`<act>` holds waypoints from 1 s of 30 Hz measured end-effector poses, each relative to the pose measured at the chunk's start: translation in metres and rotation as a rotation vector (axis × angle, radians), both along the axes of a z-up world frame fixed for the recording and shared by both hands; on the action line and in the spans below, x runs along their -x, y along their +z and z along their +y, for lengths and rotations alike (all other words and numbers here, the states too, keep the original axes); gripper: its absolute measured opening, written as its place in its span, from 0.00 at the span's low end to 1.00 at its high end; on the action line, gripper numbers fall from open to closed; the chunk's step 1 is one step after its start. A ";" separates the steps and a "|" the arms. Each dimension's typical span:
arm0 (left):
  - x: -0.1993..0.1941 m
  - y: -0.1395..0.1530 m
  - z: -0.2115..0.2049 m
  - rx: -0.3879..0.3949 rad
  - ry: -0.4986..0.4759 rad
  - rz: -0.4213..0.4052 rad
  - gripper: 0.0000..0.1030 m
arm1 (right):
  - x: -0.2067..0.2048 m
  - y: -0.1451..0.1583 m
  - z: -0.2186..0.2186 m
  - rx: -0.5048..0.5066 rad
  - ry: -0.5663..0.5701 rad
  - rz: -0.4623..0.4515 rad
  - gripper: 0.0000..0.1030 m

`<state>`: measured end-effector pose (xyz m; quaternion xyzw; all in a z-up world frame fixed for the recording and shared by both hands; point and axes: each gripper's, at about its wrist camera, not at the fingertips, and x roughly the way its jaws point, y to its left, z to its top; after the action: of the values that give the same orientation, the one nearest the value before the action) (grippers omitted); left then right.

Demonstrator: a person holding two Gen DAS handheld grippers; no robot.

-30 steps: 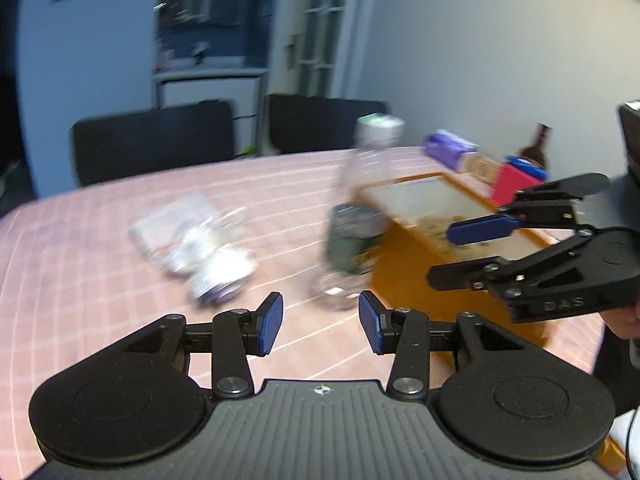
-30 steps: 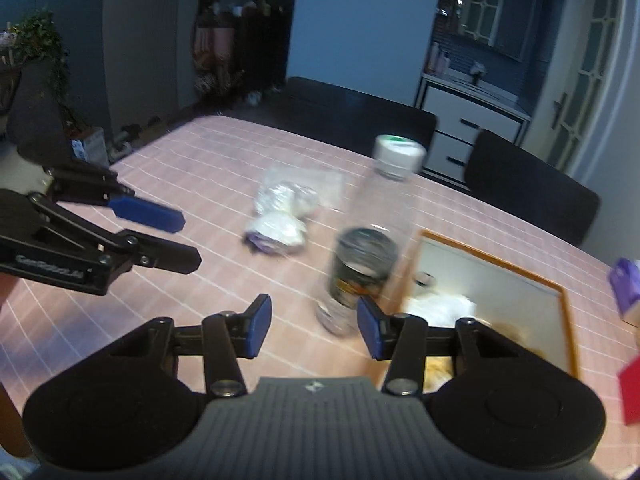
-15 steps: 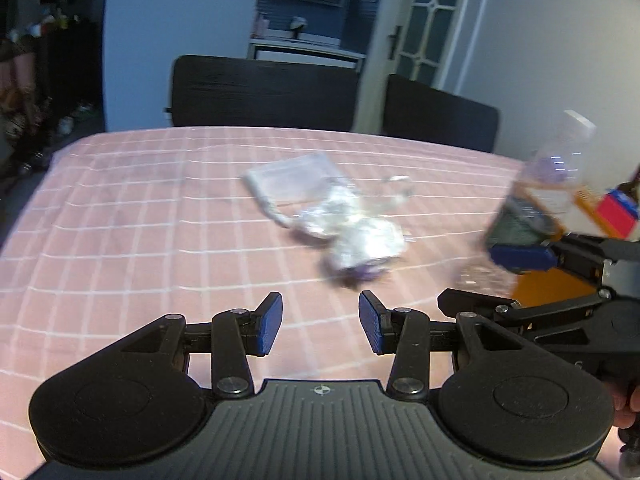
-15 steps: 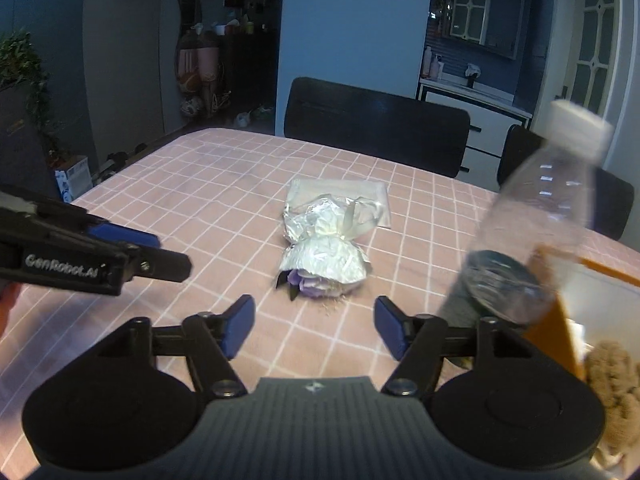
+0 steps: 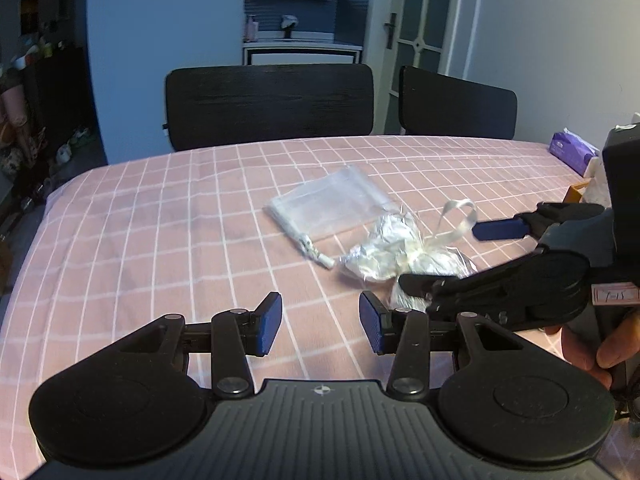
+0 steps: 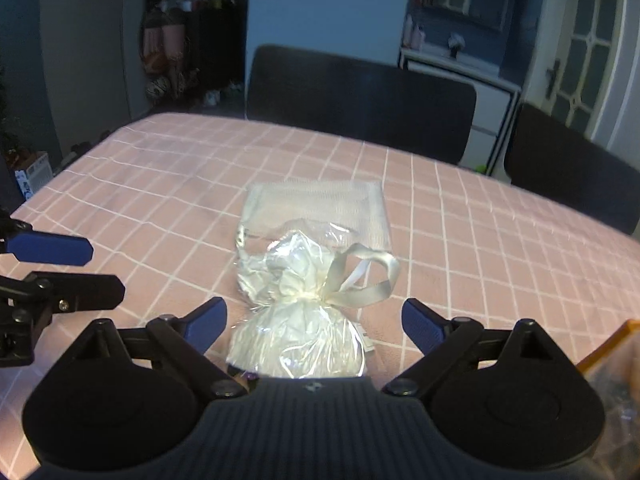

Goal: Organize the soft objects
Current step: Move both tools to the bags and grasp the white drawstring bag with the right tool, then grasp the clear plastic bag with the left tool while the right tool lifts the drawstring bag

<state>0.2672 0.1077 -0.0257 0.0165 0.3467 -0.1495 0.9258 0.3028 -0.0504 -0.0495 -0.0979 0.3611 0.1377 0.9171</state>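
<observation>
The clear plastic bottle with the white cap, which a second ago stood in front of both cameras, has dropped out of both views. The right gripper (image 6: 314, 322) has just been opening its jaws, and they now stand wide on either side of the crinkly cellophane bundle tied with a cream ribbon (image 6: 298, 308), pads clear of it. The bundle now sits much nearer, and the left gripper (image 5: 320, 328) has swung left, over bare pink checked tablecloth (image 5: 160, 240).

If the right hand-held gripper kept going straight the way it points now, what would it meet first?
Most likely the ribbon-tied cellophane bundle, which lies on the pink checked tablecloth between the open fingers of the right hand-held gripper. Depth is uncertain.
</observation>
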 end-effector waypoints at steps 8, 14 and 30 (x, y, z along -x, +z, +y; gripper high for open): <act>-0.035 -0.012 -0.013 -0.098 -0.098 -0.046 0.56 | -0.003 -0.007 -0.006 -0.034 -0.064 0.014 0.50; -0.068 -0.022 -0.023 -0.186 -0.183 -0.080 0.60 | -0.008 -0.005 -0.011 -0.061 -0.199 -0.061 0.49; -0.138 -0.063 -0.032 -0.119 -0.201 -0.010 0.29 | -0.036 -0.021 -0.014 -0.101 -0.261 -0.050 0.52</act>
<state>0.4051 0.0754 -0.0885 0.1067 0.3471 -0.2210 0.9052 0.3392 -0.0643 -0.0703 -0.0073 0.3403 0.0326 0.9397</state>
